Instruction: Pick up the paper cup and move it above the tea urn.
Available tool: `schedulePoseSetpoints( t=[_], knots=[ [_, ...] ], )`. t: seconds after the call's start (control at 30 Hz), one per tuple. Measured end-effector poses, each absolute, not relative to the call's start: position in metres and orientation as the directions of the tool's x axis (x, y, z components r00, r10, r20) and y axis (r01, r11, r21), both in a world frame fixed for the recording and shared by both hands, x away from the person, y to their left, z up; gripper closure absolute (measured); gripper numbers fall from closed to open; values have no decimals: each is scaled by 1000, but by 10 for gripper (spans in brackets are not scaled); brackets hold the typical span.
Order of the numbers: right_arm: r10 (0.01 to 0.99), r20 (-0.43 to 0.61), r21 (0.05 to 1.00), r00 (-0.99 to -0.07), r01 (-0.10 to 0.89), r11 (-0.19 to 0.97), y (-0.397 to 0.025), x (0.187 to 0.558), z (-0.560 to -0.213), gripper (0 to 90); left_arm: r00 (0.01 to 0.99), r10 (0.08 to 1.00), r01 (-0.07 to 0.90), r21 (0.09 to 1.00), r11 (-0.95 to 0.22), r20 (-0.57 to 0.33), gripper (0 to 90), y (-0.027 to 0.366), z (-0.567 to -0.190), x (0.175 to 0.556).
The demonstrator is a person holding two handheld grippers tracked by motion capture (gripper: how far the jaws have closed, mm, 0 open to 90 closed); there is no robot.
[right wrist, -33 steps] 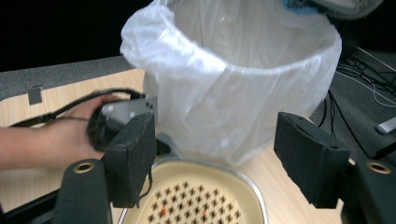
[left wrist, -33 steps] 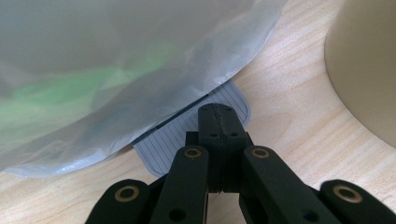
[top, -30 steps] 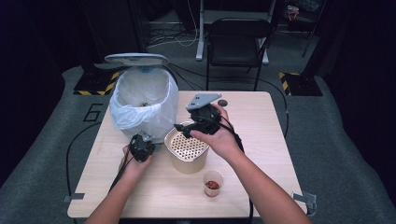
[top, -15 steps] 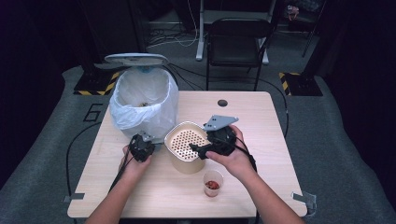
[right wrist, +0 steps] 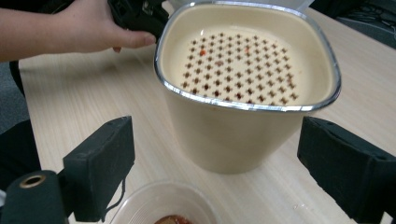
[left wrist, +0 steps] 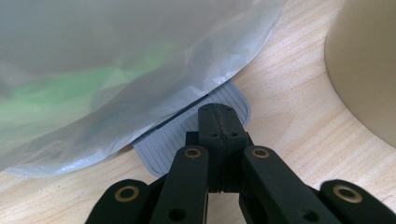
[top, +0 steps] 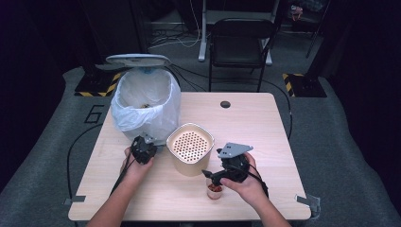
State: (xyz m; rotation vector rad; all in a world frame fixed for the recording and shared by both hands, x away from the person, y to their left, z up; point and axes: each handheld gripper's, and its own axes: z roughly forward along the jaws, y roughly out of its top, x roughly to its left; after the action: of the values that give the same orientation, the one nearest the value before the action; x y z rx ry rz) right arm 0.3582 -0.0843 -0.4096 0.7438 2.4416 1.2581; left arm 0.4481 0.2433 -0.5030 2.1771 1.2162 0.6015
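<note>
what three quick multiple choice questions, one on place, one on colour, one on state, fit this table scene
1. Where does the small clear cup stand?
A. inside the bin
B. on the table in front of the beige container
C. on the chair

2. What colour is the liner bag in the pedal bin?
A. white
B. red
C. black

3. How do the fingers of the right gripper stand?
A. shut on the cup
B. shut on nothing
C. wide open

Answers:
1 B, the high view shows it on the table's near side, just before the container.
2 A, the bag is pale and translucent white.
3 C, the right gripper view shows a broad gap between them, above the cup.
</note>
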Motion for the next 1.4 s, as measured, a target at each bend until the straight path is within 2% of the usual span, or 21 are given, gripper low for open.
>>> schedulePoseSetpoints(
  t=[0.1,0.17,0.23,0.57,0.77,1.0,1.4],
  knots=[
    [568,-5,817,-823,324,477,-87,353,-418,107,481,872,618,669,-412,93,900,243,-503,448],
    [567,3,813,-824,332,478,-89,349,-423,107,497,859,612,651,-449,125,900,245,-502,449],
    [562,4,810,-827,332,483,-90,346,-428,107,484,870,620,667,-414,90,900,243,-503,448],
    [549,32,789,-835,359,500,-90,332,-455,108,489,865,614,659,-434,114,900,244,-503,448],
    [542,35,778,-840,364,513,-90,333,-467,145,487,867,617,659,-429,108,900,243,-503,448],
    [552,38,757,-833,385,528,-87,333,-472,214,488,866,616,660,-429,108,900,243,-503,448],
    [588,24,746,-809,406,528,-111,330,-469,224,476,873,625,658,-421,107,900,243,-503,448]
  ],
)
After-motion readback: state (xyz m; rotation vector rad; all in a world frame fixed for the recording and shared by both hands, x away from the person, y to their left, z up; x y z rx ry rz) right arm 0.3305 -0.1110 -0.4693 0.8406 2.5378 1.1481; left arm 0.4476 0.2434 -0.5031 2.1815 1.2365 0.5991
